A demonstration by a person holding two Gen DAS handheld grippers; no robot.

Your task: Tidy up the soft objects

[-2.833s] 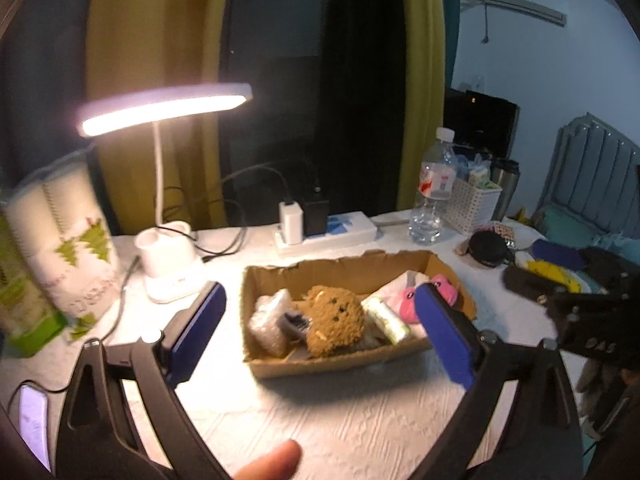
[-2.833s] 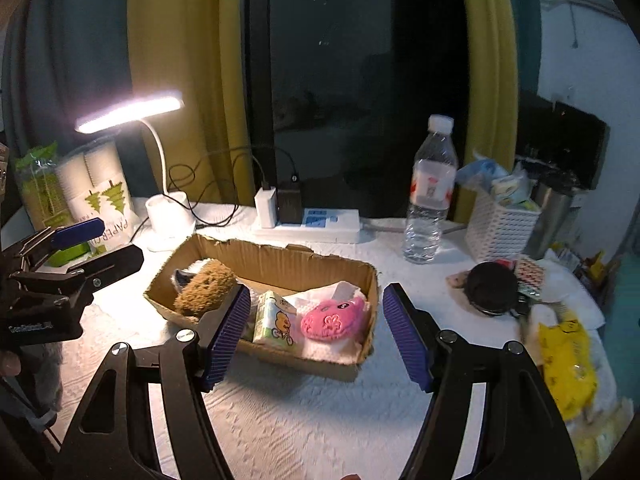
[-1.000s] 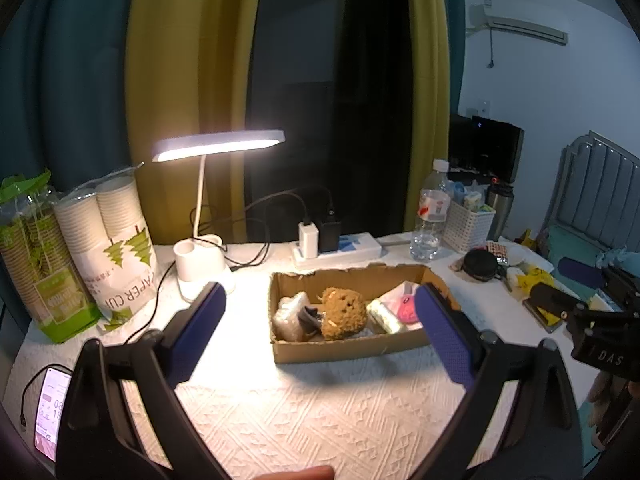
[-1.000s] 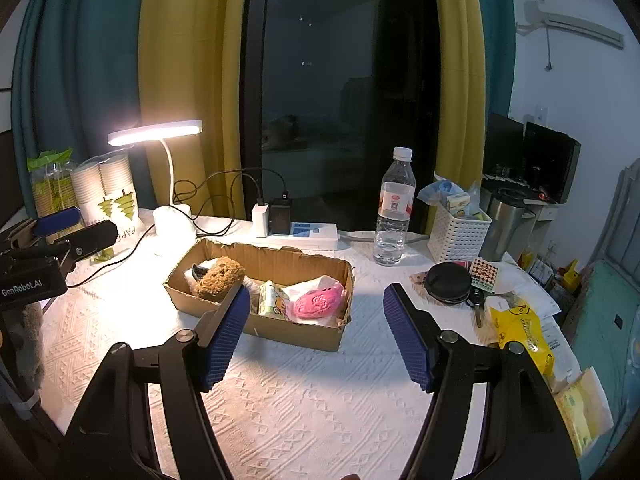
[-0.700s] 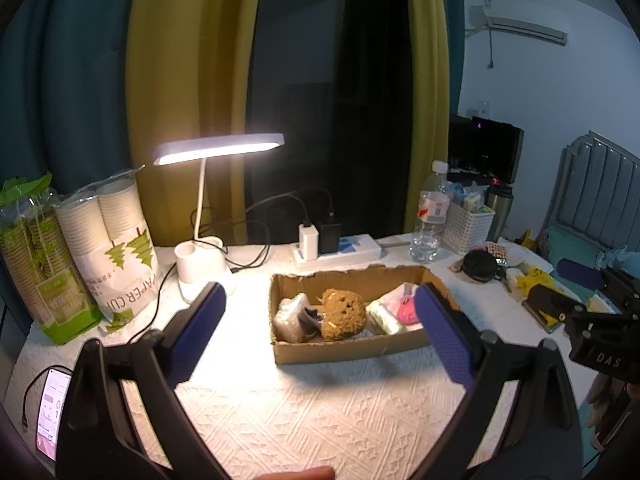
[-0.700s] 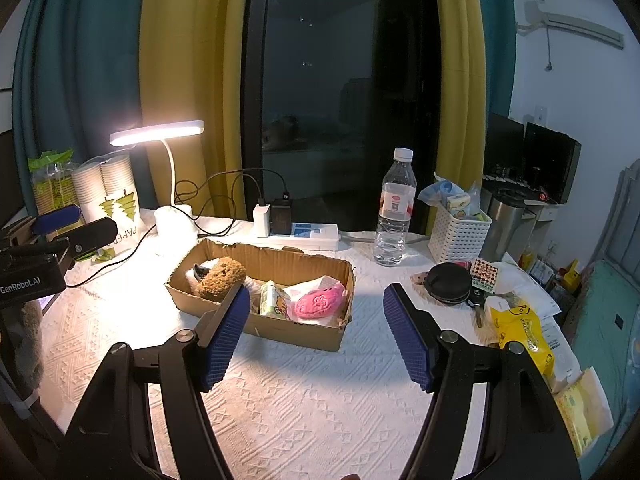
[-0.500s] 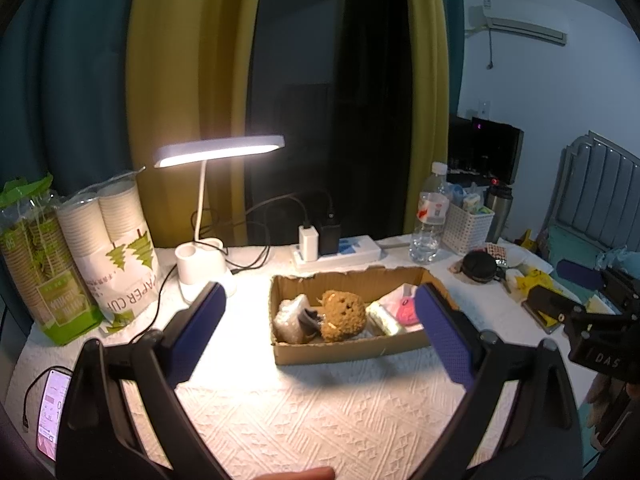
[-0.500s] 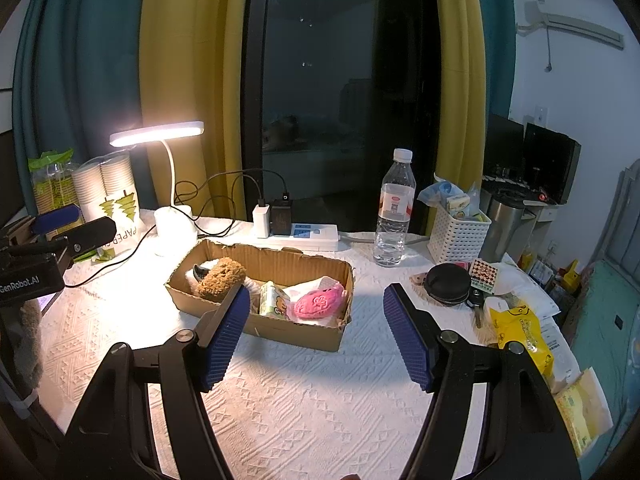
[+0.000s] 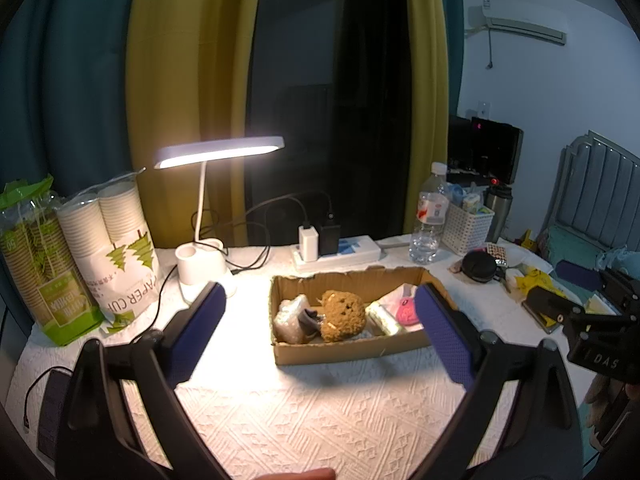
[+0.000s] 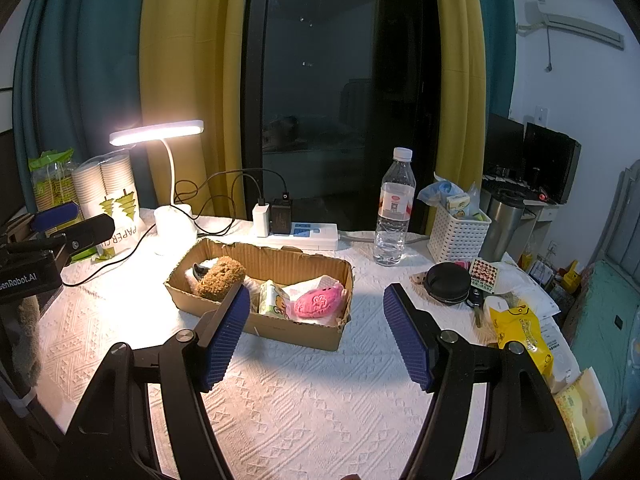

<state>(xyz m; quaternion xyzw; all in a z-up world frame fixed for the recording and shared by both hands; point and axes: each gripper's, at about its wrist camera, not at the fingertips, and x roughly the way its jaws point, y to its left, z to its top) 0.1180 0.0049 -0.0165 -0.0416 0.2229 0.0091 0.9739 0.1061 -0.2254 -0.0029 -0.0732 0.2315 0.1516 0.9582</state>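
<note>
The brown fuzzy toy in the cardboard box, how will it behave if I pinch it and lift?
The brown fuzzy toy looks plush, so it would probably squash and weigh little. Its rounded shape may roll when nudged, though neighbours in the cardboard box should hem it in.

From where I sit, the room is dim, lit mostly by a white desk lamp (image 10: pixel 157 133) that throws a warm pool onto the white textured tablecloth (image 10: pixel 304 400). Behind the table a dark window (image 10: pixel 320 80) shows only night, framed by yellow curtains (image 10: pixel 188 60) with teal curtains (image 10: pixel 76 72) outside them. The right wall (image 9: pixel 540 100) is pale (bluish in this light) and carries an air conditioner (image 9: pixel 520 28) high up. Below it stands a dark monitor (image 10: pixel 550 168), and a grey padded headboard (image 9: pixel 596 196) rises at the far right.
</note>
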